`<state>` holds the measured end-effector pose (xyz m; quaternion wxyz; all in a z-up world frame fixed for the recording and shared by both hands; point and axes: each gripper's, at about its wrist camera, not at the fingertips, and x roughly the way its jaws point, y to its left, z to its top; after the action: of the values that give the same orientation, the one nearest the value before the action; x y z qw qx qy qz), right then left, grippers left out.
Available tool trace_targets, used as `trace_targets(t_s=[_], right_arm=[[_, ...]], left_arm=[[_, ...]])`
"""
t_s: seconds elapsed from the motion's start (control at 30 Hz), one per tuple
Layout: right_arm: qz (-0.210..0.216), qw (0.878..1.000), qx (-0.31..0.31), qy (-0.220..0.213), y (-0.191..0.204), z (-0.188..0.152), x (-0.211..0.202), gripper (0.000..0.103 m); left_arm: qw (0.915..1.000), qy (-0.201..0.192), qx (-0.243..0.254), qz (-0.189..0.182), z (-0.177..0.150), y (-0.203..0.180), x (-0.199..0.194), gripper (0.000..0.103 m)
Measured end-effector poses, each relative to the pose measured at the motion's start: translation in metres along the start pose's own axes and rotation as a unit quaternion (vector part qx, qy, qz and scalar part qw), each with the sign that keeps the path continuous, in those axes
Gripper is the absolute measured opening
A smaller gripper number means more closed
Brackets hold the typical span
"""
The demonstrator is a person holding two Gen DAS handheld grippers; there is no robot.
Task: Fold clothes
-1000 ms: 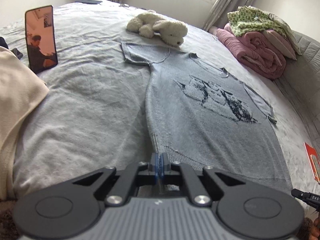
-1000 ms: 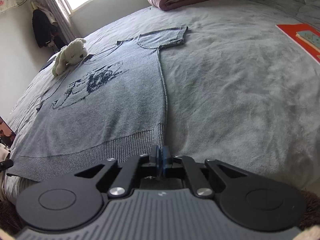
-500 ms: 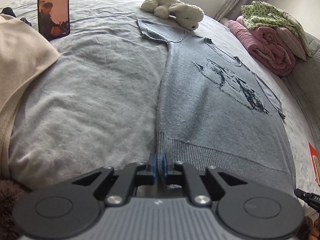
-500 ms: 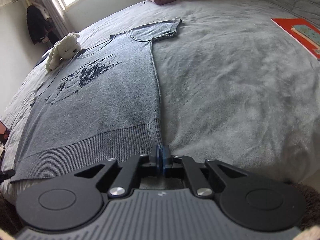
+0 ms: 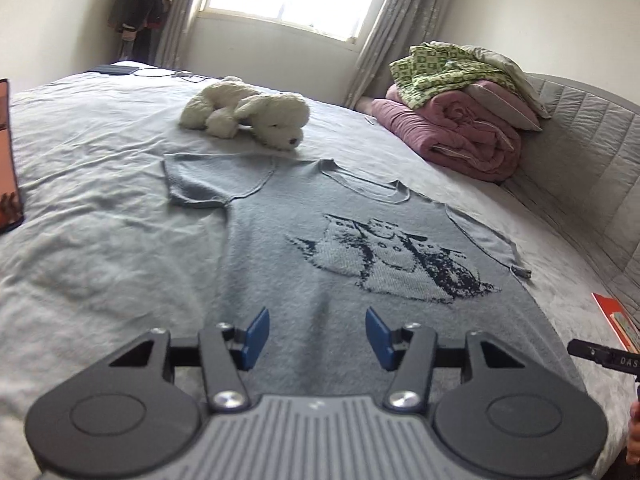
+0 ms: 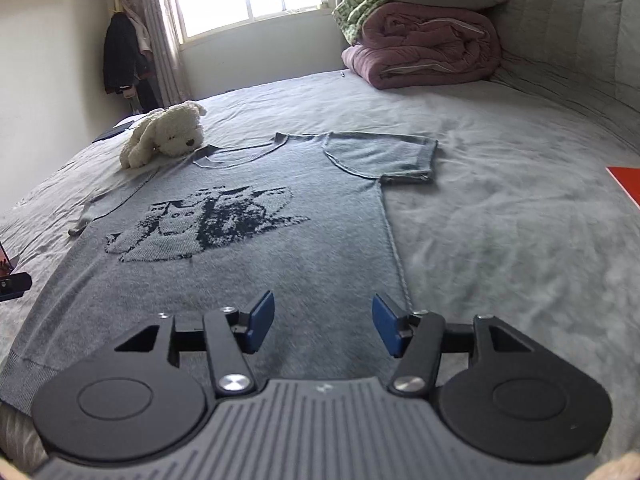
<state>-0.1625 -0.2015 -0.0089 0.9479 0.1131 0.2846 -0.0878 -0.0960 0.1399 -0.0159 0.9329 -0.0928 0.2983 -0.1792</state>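
A grey knitted T-shirt (image 5: pixel 304 240) (image 6: pixel 248 264) with a dark printed picture lies spread flat on the bed, its collar toward the window. My left gripper (image 5: pixel 316 334) hovers over the shirt's lower left part. Its jaws are opening and nothing is between the blue pads (image 5: pixel 256 336). My right gripper (image 6: pixel 323 326) hovers over the shirt's lower right part, close to the side seam. Its jaws are opening too, with only the flat cloth below them. The shirt's hem is hidden under both gripper bodies.
A white plush dog (image 5: pixel 248 112) (image 6: pixel 168 132) lies by the collar. Folded pink and green bedding (image 5: pixel 460 112) (image 6: pixel 420 28) is stacked at the headboard. A phone (image 5: pixel 8 152) stands at the left, a red book (image 5: pixel 616 320) lies at the right, and the grey bedsheet (image 6: pixel 500 220) surrounds the shirt.
Both grippers were shut at the shirt's hem corners; now both stand apart with nothing in them. Both views have tipped up and moved forward over the shirt.
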Motion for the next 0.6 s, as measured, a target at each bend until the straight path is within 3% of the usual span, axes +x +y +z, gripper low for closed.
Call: trace_targets(t_s=[0.13, 0.2, 0.33, 0.6], right_arm=[[-0.014, 1.000, 0.001, 0.014, -0.004, -0.006, 0.034, 0.062], [-0.019, 1.000, -0.006, 0.017, -0.011, -0.019, 0.038, 0.062], [-0.026, 0.999, -0.025, 0.005, -0.009, -0.035, 0.020, 0.062], [-0.021, 0.999, -0.019, -0.034, -0.009, -0.070, -0.016, 0.062]], left_arm=[[0.9993, 0.033, 0.007, 0.014, -0.020, 0.007, 0.033, 0.055], [0.9995, 0.009, 0.032, 0.000, -0.038, 0.014, 0.027, 0.055], [0.9989, 0.005, 0.046, -0.007, -0.053, 0.016, 0.006, 0.055], [0.9963, -0.019, 0.082, 0.017, -0.085, 0.006, -0.030, 0.056]])
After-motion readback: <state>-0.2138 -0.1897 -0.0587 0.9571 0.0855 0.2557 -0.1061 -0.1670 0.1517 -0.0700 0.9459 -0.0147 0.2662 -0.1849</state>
